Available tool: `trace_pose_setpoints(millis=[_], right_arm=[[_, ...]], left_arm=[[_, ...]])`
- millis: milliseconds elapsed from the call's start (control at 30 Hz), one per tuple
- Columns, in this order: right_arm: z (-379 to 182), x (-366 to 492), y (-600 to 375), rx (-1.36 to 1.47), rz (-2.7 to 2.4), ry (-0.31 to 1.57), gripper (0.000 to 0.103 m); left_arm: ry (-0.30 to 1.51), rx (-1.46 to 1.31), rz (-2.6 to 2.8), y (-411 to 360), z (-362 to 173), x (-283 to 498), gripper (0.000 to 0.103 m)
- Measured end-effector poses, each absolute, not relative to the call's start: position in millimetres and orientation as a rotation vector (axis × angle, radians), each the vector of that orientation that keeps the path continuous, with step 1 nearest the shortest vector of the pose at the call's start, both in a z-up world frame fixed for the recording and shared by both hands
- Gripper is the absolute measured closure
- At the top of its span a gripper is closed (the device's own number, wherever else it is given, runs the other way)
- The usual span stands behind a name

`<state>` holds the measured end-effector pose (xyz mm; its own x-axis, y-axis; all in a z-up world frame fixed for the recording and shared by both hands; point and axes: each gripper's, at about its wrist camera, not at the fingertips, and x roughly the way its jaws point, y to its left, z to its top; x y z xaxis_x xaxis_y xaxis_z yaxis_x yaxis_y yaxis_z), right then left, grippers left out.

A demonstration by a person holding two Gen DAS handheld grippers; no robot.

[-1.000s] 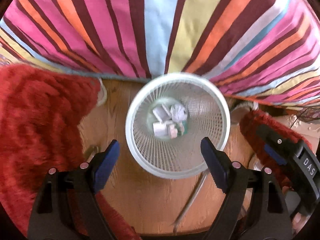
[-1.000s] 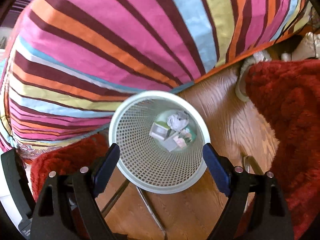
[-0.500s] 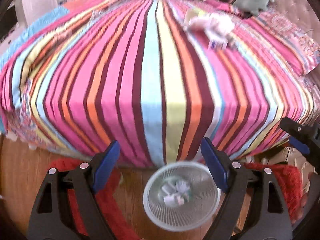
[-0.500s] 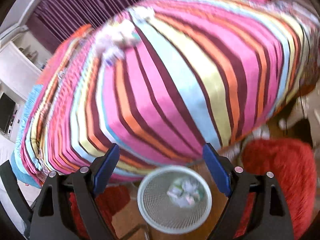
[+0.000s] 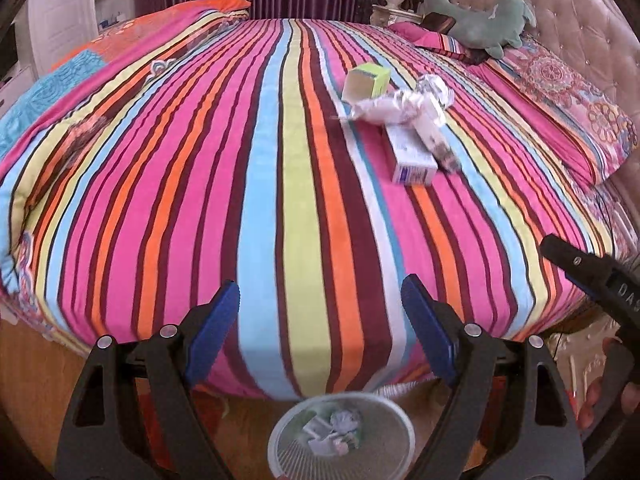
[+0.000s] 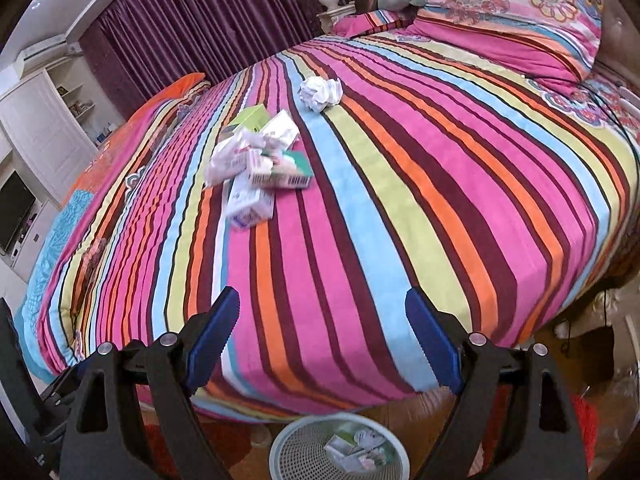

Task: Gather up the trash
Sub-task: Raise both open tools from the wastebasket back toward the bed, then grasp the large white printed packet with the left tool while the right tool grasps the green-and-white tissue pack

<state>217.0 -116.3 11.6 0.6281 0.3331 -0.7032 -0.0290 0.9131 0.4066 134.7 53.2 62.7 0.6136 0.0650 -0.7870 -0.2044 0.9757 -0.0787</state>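
A pile of trash lies on the striped bed: small cardboard boxes (image 5: 412,156) and crumpled wrappers (image 5: 394,108), with a green box (image 5: 366,80) behind. In the right wrist view the pile (image 6: 256,164) sits left of centre and a crumpled white paper ball (image 6: 320,92) lies apart, farther back. A white mesh bin (image 5: 340,438) with some trash in it stands on the floor below the bed's edge; it also shows in the right wrist view (image 6: 340,448). My left gripper (image 5: 320,332) and right gripper (image 6: 322,340) are both open and empty, above the bin.
The striped bedspread (image 5: 280,180) fills both views. Pillows (image 6: 520,20) and a green plush toy (image 5: 484,20) lie at the headboard. A red rug (image 6: 584,432) lies on the wooden floor. The right gripper's tool (image 5: 600,284) shows at the left view's right edge.
Both grippers have tilted up and back from looking down into the bin. The bed top and its trash pile have come into view; the bin has dropped to the bottom edge.
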Motion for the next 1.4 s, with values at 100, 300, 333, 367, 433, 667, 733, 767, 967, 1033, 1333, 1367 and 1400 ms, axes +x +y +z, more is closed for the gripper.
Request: trace_pose_setpoints(millis=[100,300,333,367,433,667,733,767,967,1033,1333,1367,1400], right_arm=[[14.4,231.5,-113.0,0.364,0.221,0.876,0.022],[13.7,269.8,-99.4,0.313,0.252,0.886,0.022],[13.6,280.4,-95.5,0.305,0.257,0.89,0.022],[12.9,285.7,-94.0,0.301,0.259,0.893,0.022],[12.4,297.1,-90.6,0.299,0.268,0.898,0.022],[6.9,335.4,-75.9,0.277,0.287,0.91,0.022],[6.1,340.4,-71.7,0.253,0.302,0.905,0.022],[5.2,343.9,-68.3,0.232,0.316,0.906,0.022],[-0.3,362.3,-57.5,0.192,0.327,0.916,0.022],[-1.9,367.5,-55.2,0.195,0.323,0.922,0.022],[-11.4,385.3,-50.1,0.068,0.252,0.93,0.022],[-12.9,384.9,-53.0,0.046,0.249,0.926,0.022],[-14.1,384.9,-54.5,0.041,0.249,0.925,0.022]], left_arm=[[0.888,-0.183,0.137,54.4,66.6,157.5,0.022],[0.865,-0.145,0.107,49.9,77.2,215.6,0.022],[0.863,-0.138,0.103,49.4,78.5,224.7,0.022],[0.862,-0.133,0.097,49.4,80.0,235.1,0.022],[0.866,-0.124,0.086,50.0,82.5,255.0,0.022],[0.875,-0.147,-0.009,54.8,88.3,300.7,0.022],[0.876,-0.164,-0.036,58.0,89.1,307.7,0.022],[0.876,-0.172,-0.047,60.7,89.6,311.1,0.022],[0.936,-0.167,-0.084,62.7,84.4,340.7,0.022],[0.95,-0.161,-0.11,58.6,82.6,348.2,0.022],[1.057,-0.131,-0.079,48.9,57.6,382.3,0.022],[1.065,-0.107,-0.066,48.2,53.7,384.0,0.022],[1.073,-0.089,-0.059,48.9,50.2,386.6,0.022]])
